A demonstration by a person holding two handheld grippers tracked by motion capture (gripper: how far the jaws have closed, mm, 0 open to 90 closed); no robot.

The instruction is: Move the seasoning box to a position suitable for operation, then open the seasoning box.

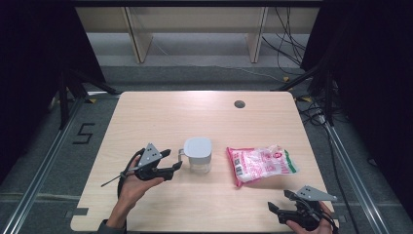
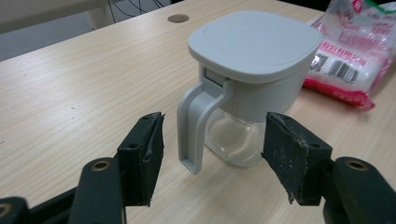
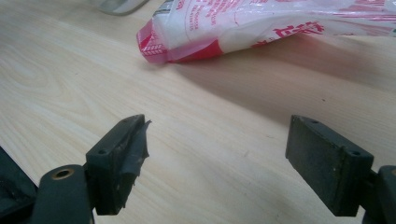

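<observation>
left gripper [image 1: 174,162] is sitting jaws wide, nothing between the pads, at 9 o'clock of the lidded clear jar [image 1: 198,154] at table [image 1: 160,117] centre, its handle [image 2: 198,123] pointing between the jaws. the jar is looking light, rigid and slick-walled; the loose-looking lid [image 2: 254,39] is likely lifting off, so the handle is the safest place to take it. right gripper [image 1: 278,201] is resting wide open and empty at 5 o'clock of the soft, crinkly pink-and-white bag [image 1: 260,163].
</observation>
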